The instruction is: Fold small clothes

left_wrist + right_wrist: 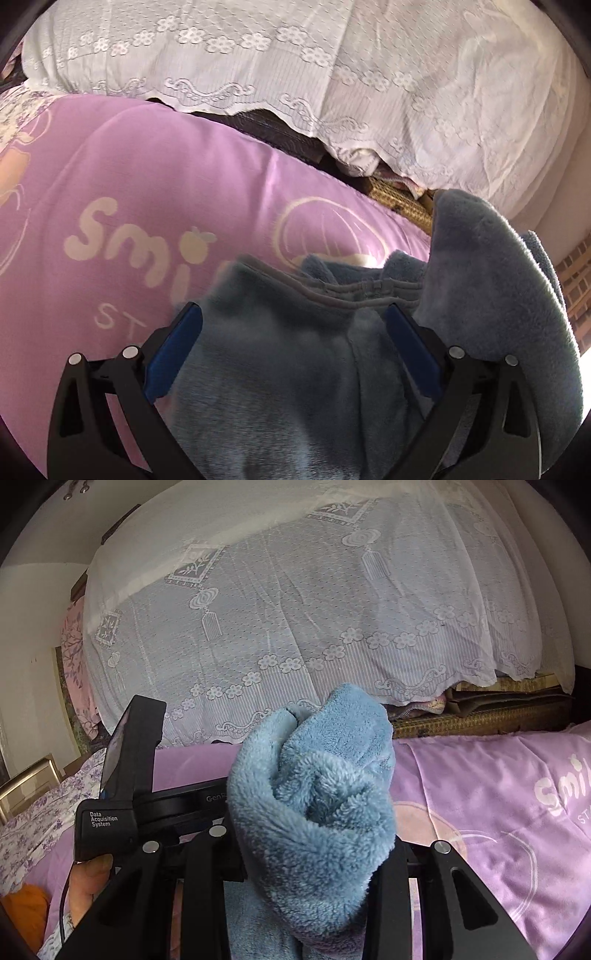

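Left wrist view shows our left gripper [291,354] with its jaws spread wide, the blue pads [173,356] standing either side of a blue fleece garment [295,369] without pinching it; whether the fleece touches the pads we cannot tell. A grey-trimmed hem or waistband [332,286] runs across just ahead of the pads, and a thick fold of the same fleece rises on the right. In the right wrist view our right gripper [314,853] has a bunched wad of that fleece between its fingers; the fingertips are buried under the pile, so we judge the jaws closed on the cloth, holding it raised. To the left of it sits the other black handset, labelled "Data Acquisition System" [105,819]. Beneath everything lies the purple quilt [147,184] printed with pale lettering, and beyond it a white lace cover [295,609] draped over stacked bedding. We judge the fold to be partway at best: the garment is still bunched and lumpy, no flat, squared stack is visible, and smoothing, folding over and laying down all remain.
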### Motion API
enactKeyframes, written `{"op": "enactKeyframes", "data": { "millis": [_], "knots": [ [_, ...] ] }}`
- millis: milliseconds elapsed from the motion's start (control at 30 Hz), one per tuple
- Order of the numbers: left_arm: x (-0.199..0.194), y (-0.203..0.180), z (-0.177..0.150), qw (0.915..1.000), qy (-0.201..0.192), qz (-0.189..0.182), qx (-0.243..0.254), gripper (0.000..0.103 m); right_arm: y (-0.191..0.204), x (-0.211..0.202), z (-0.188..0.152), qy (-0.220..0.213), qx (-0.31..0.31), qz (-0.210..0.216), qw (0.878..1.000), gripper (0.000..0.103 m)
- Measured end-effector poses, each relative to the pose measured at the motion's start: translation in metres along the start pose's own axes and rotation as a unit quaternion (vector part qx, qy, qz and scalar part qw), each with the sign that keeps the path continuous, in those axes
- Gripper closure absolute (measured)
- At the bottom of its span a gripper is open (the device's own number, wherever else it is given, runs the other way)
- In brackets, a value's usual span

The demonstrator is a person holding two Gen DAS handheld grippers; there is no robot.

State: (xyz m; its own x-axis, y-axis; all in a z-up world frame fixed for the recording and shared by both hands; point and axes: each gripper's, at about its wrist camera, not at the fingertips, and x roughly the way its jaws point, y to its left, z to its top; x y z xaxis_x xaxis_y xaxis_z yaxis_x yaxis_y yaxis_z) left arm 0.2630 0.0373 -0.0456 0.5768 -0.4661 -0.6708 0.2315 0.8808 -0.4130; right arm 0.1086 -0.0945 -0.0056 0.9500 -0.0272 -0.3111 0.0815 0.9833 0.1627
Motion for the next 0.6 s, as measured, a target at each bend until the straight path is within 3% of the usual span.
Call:
{"op": "enactKeyframes", "data": {
  "millis": [267, 400, 500, 600],
  "knots": [
    [-0.013, 0.054, 0.004, 0.9982, -0.009, 0.059, -0.006, 0.007, 0.056, 0.026, -0.015, 0.015, -0.036, 0.014, 0.999, 0.067],
    [0.001, 0.085, 0.003, 0.998, 0.018, 0.03, -0.052, 0.007, 0.082, 0.043, -0.035, 0.042, -0.085, 0.009, 0.995, 0.067],
    [0.014, 0.091, 0.0, 0.9971, 0.039, 0.052, -0.039, 0.007, 0.092, 0.053, -0.048, 0.054, -0.109, -0.007, 0.993, 0.067],
    [0.016, 0.095, 0.001, 0.9946, 0.033, 0.095, -0.027, 0.007, 0.096, 0.061, -0.056, 0.072, -0.121, -0.01, 0.99, 0.067]
  ]
}}
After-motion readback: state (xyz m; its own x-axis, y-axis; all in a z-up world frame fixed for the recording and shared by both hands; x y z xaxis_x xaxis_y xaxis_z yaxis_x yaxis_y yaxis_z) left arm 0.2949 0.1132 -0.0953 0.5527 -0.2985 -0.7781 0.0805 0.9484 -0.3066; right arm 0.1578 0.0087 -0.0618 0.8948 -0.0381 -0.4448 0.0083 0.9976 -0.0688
